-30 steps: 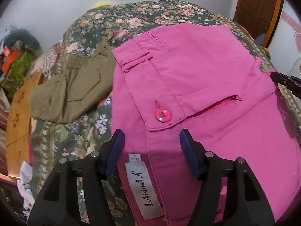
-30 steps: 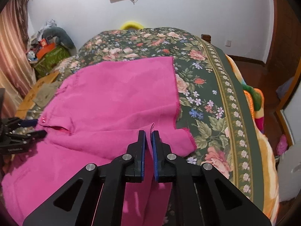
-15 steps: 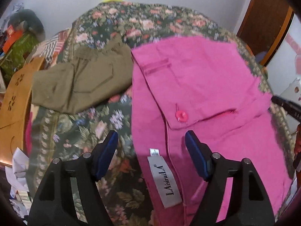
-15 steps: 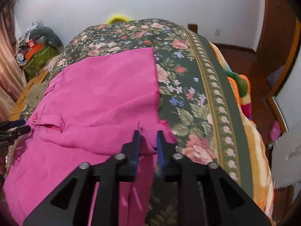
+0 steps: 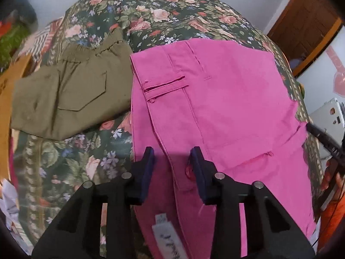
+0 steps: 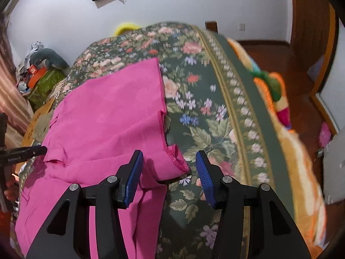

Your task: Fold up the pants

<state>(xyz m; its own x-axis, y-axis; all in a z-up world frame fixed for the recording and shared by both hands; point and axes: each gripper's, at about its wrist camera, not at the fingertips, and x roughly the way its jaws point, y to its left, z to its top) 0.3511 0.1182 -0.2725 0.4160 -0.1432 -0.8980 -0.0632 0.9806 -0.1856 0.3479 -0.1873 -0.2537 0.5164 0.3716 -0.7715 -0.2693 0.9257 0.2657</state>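
Left gripper [image 5: 172, 159]: nearest in the left wrist view; jaws apart and just been closing, straddling the waistband edge of the pink pants [image 5: 215, 99], not clamped on it.
Right gripper [image 6: 169, 168]: jaws apart, just been opening; the frayed pink hem corner lies between them, loose, with no pad pressing on it.
Label [image 5: 170, 235]: white tag at the waistband, below the left gripper's jaws.
Button [image 5: 189, 171]: red, just beside the left gripper's right-hand jaw.
Pink pants: folded over, spread flat on the floral bedspread [image 6: 215, 112].
Olive garment [image 5: 71, 95]: folded, on the bed just left of the pink pants, edges touching.
Far: white wall [image 6: 172, 4], wooden door [image 5: 306, 21].
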